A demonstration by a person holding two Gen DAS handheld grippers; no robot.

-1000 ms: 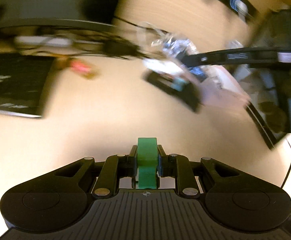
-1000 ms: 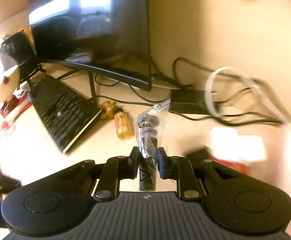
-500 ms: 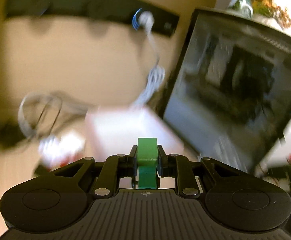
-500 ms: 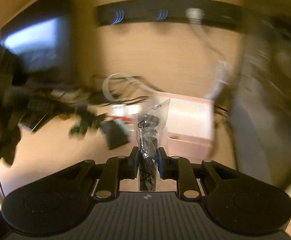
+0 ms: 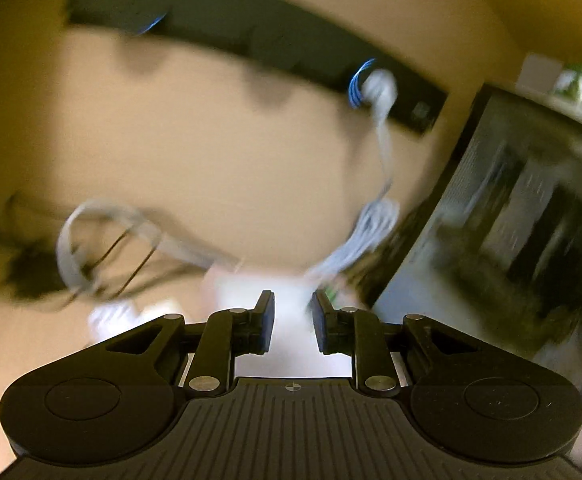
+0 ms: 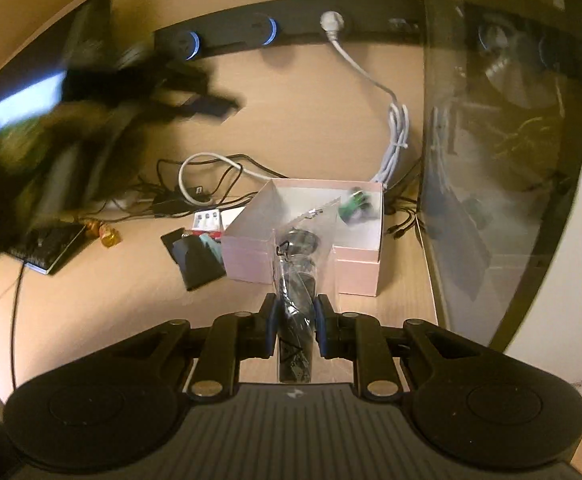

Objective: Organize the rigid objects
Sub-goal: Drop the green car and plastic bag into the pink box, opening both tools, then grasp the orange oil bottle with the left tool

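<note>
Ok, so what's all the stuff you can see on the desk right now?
box: one, pink, open, middle of the desk
green part: one, green, inside the box, far right corner
clear bag: one, black parts inside, in front of the box
pouch: one, black, flat, left of the box
small pack: one, white and red, behind the pouch
bottle: one, amber, lying beside the keyboard
keyboard: one, black, far left
cable: one, white, from the wall socket down behind the box
monitor: one, dark, right side
left gripper: one, black, jaws apart, empty
right gripper: one, black, shut on the clear bag
</note>
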